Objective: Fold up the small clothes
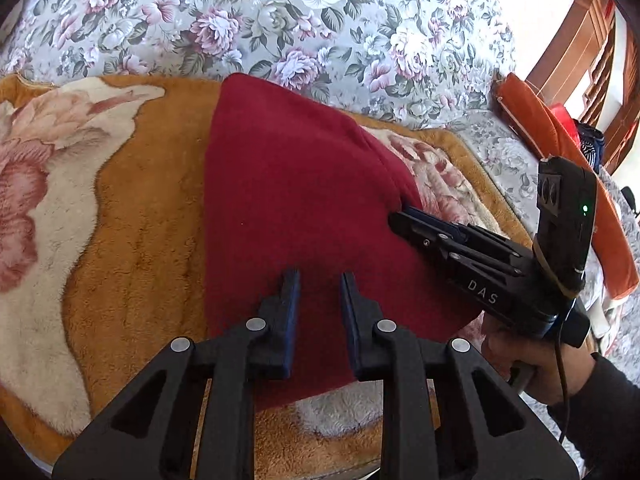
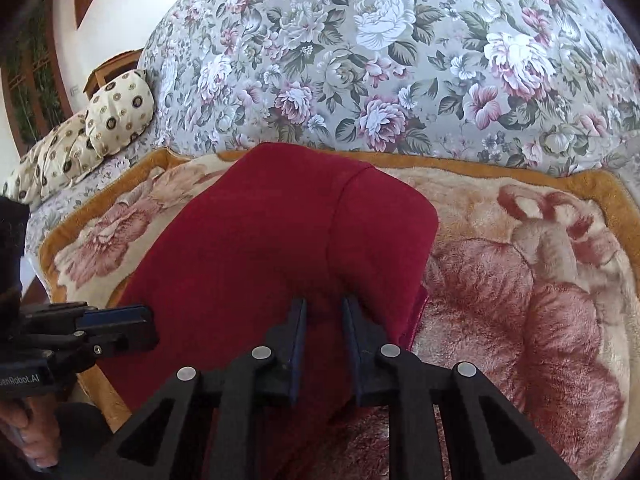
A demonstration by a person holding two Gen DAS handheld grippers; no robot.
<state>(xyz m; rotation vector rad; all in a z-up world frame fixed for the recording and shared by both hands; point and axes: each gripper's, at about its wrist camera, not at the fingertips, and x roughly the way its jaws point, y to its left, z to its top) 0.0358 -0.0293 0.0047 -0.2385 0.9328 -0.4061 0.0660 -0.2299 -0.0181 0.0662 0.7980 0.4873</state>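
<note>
**Red garment gripped at both near corners on the plush blanket**

The red garment (image 1: 296, 208) is a fleecy piece lying on my orange and cream flowered blanket (image 1: 132, 248), which is spread over the grey floral bedspread (image 1: 280, 24). Its far end runs up to the blanket's far edge, and a fold line shows along its right side in the right wrist view.

My left gripper (image 1: 319, 280) has its jaws drawn in narrow, with the red cloth rising between the blue pads at the near edge. My right gripper (image 2: 323, 306) is also nearly closed, and red fabric sits between its pads at the garment's near right corner. In the left wrist view its tips are pinched into the cloth's right edge.

Two cream patterned pillows (image 2: 116, 112) lie far left.
</note>
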